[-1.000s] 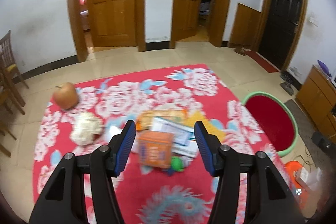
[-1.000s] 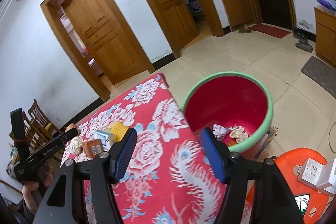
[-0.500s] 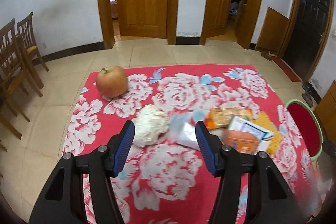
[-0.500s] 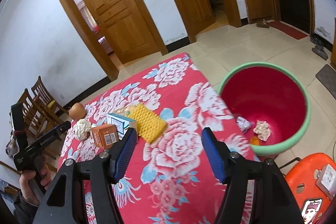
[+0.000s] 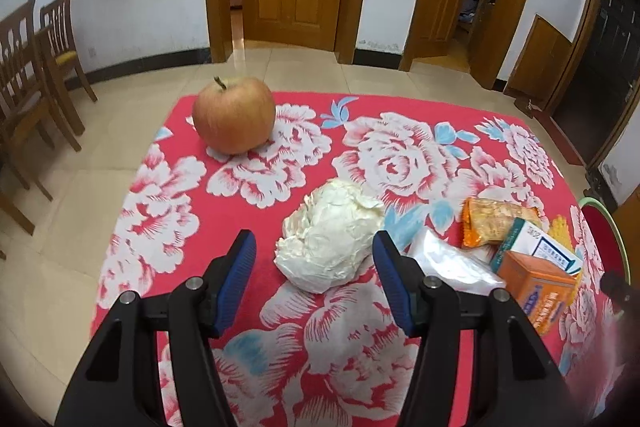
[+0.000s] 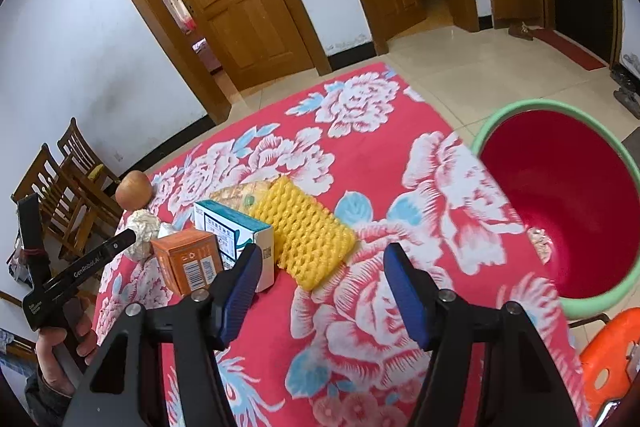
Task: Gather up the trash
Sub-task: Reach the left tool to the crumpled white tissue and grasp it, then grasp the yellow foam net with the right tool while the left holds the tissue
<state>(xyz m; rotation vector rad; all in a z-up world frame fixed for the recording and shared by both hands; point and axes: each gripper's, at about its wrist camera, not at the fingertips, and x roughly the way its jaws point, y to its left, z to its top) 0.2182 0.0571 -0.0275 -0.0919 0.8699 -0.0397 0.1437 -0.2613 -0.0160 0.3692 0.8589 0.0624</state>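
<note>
Left wrist view: left claw [image 5: 314,257] is spread wide, nothing pinched, with the white paper wad [image 5: 330,241] lying on the bench [image 5: 360,347] just past its tips, apple [image 5: 234,115] further back. Right wrist view: right claw [image 6: 322,269] spread too, empty, yellow foam net [image 6: 308,231] just ahead, bin [image 6: 560,203] off right.

Floral red cloth-covered table [image 5: 168,227], apple [image 5: 234,115], crumpled paper [image 5: 332,241], boxes [image 6: 188,259]
</note>
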